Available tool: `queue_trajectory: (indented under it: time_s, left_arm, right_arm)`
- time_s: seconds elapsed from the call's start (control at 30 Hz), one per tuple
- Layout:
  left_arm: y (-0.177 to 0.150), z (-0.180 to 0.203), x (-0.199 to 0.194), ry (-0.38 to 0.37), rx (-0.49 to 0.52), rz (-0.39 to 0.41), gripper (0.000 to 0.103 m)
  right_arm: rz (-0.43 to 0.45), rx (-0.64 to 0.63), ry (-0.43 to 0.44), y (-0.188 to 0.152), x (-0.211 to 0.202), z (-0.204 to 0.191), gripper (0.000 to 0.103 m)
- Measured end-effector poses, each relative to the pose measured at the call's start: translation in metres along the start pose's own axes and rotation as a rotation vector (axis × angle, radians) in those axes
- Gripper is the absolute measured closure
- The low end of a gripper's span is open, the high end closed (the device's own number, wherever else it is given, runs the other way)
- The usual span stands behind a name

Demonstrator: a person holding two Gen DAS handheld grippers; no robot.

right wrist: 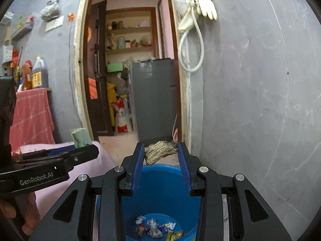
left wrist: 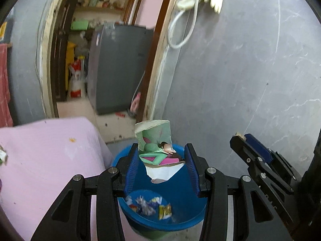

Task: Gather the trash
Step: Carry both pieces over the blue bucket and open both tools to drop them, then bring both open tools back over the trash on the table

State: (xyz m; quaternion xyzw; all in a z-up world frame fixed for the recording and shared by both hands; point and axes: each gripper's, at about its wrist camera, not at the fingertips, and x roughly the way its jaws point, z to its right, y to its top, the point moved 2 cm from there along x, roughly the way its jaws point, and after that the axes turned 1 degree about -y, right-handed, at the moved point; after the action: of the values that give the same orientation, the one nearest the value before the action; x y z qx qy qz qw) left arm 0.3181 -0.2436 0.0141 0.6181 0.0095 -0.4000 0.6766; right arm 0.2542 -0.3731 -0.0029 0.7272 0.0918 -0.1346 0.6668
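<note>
We held both grippers over the blue bucket point(left wrist: 160, 217), each with a piece of trash in its jaws. In the left wrist view, the left gripper point(left wrist: 161, 160) was clamped on a crumpled printed paper carton point(left wrist: 157, 150), green and pink with a white folded bottom; both blue pads pressed its sides, and the carton stood up past the fingertips toward twelve o'clock, directly above the bucket's open mouth. At the bucket's bottom, toward six o'clock in that view, lay a few crumpled candy wrappers point(left wrist: 148, 204), silver, blue and yellow. The right gripper point(left wrist: 243, 138) showed at three o'clock of the carton, well apart from it, with a scrap of something pale at its tip. In the right wrist view, the right gripper point(right wrist: 161, 153) was closed on a brown fibrous tuft point(right wrist: 159, 153) like a piece of coconut husk, pinched between the pad tips just above the bucket's far rim point(right wrist: 160, 167). The same wrappers point(right wrist: 156, 229) lay on the bucket floor at six o'clock. The left gripper point(right wrist: 84, 147) came in from nine o'clock in this view, with the carton's torn top point(right wrist: 80, 137) poking above it, and part of a hand point(right wrist: 12, 210) showed at the lower left edge. A pink cloth-covered surface point(left wrist: 46, 156) sat just beside the bucket at its nine o'clock, touching or nearly touching it; we could not tell which. A grey wall point(right wrist: 250, 100) stood behind the bucket at one to three o'clock, and an open doorway point(right wrist: 130, 70) lay at twelve o'clock.
</note>
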Motion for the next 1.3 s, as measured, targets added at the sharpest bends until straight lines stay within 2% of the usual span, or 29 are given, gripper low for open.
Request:
queue_trajectory:
  time_s: [0.33, 0.4, 0.53, 0.67, 0.77, 0.87, 0.9, 1.0, 1.07, 1.1, 1.13, 1.2, 1.3]
  left_arm:
    - [-0.012, -0.013, 0.038, -0.022, -0.074, -0.138, 0.062]
    - [-0.012, -0.017, 0.042, -0.021, -0.091, -0.158, 0.061]
    - [-0.013, -0.021, 0.042, -0.024, -0.12, -0.161, 0.055]
    - [-0.011, -0.024, 0.036, -0.028, -0.135, -0.148, 0.054]
    - [-0.007, -0.023, 0.028, -0.027, -0.148, -0.123, 0.053]
    - [0.0, -0.025, 0.009, -0.012, -0.145, -0.067, 0.04]
    - [0.002, -0.027, 0.003, -0.005, -0.145, -0.047, 0.034]
    - [0.011, -0.036, -0.019, 0.02, -0.141, 0.003, 0.032]
    - [0.016, -0.044, -0.034, 0.052, -0.139, 0.02, 0.018]
    - [0.017, -0.049, -0.043, 0.077, -0.14, 0.036, 0.006]
    - [0.017, -0.054, -0.055, 0.104, -0.142, 0.068, 0.002]
    - [0.017, -0.066, -0.076, 0.128, -0.141, 0.132, 0.002]
    - [0.018, -0.082, -0.101, 0.179, -0.132, 0.17, 0.002]
  right_arm:
    - [-0.128, 0.049, 0.011, -0.021, 0.032, 0.016, 0.069]
    - [-0.146, 0.063, 0.019, -0.023, 0.035, 0.018, 0.065]
    - [-0.156, 0.079, 0.021, -0.023, 0.038, 0.021, 0.061]
    - [-0.142, 0.092, 0.023, -0.019, 0.034, 0.023, 0.054]
    - [-0.115, 0.096, 0.026, -0.013, 0.026, 0.022, 0.05]
    - [-0.083, 0.09, 0.032, -0.002, 0.016, 0.017, 0.047]
    - [-0.071, 0.089, 0.034, 0.002, 0.013, 0.015, 0.042]
    - [-0.036, 0.086, 0.053, 0.015, 0.005, 0.007, 0.029]
    - [-0.008, 0.08, 0.075, 0.025, -0.003, -0.002, 0.023]
    - [0.001, 0.076, 0.087, 0.03, -0.006, -0.007, 0.018]
    - [0.009, 0.073, 0.094, 0.032, -0.008, -0.01, 0.016]
    - [0.035, 0.062, 0.125, 0.04, -0.015, -0.023, 0.002]
    - [0.06, 0.051, 0.167, 0.047, -0.023, -0.042, 0.0]
